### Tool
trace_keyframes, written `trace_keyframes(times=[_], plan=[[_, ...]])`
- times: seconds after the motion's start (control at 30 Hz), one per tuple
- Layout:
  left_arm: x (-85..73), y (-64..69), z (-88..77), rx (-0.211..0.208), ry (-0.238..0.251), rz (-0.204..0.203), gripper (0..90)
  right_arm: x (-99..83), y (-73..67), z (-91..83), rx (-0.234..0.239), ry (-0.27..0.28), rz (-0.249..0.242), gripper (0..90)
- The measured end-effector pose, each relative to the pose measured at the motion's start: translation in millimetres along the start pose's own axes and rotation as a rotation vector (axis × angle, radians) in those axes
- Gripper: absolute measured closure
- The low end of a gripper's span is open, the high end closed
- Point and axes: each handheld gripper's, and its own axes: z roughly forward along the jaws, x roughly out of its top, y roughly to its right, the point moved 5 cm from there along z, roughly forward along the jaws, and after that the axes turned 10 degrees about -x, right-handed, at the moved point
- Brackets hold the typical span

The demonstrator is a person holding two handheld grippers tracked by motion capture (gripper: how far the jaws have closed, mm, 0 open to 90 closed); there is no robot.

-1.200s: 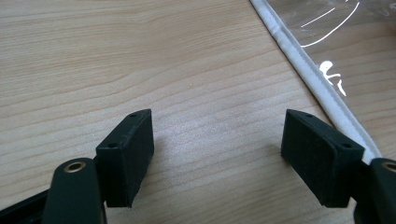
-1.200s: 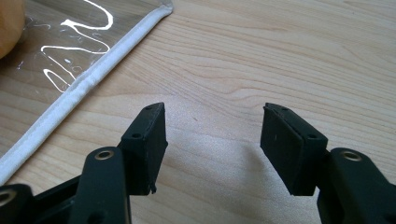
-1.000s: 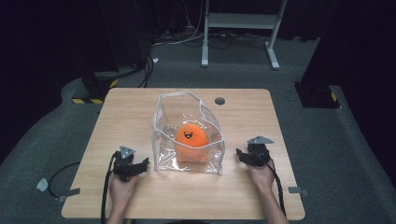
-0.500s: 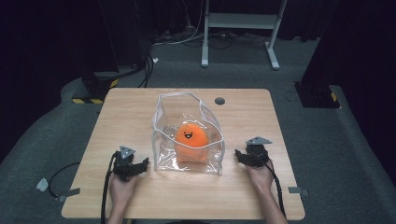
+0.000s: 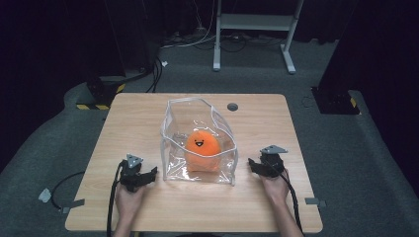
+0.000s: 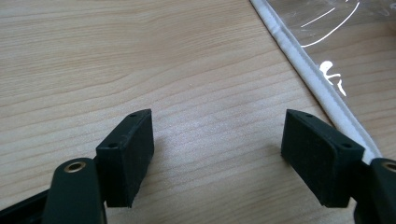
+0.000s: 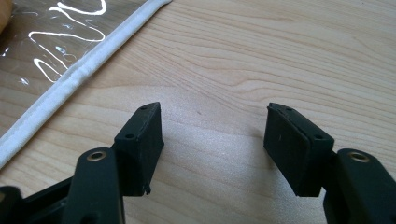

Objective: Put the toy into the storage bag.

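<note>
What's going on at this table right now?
A person sits at a wooden table with a gripper in each hand. The left gripper and the right gripper rest on either side of a clear plastic bag that holds an orange plush toy. Both grippers are open with only bare wood between the jaws, and the right one has just been opening. Neither touches the bag yet.

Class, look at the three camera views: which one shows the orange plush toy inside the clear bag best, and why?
The high view: the orange plush toy shows whole, smiling face up, inside the clear bag standing open on the table. The left gripper view gives just the bag's white seam; the right gripper view adds an orange sliver at its top-left corner.
</note>
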Motion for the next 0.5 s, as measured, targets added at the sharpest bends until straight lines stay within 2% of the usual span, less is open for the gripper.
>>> trace_keyframes(times=[0.27, 0.5], plan=[[0.1, 0.3, 0.2, 0.000, 0.004, -0.003, 25.5, -1.2, 1.7, -0.2, -0.022, -0.008, 0.013, 30.3], [0.0, 0.2, 0.0, 0.001, 0.002, -0.002, 25.5, -2.0, 1.7, -1.0, -0.030, -0.012, 0.021, 30.0]])
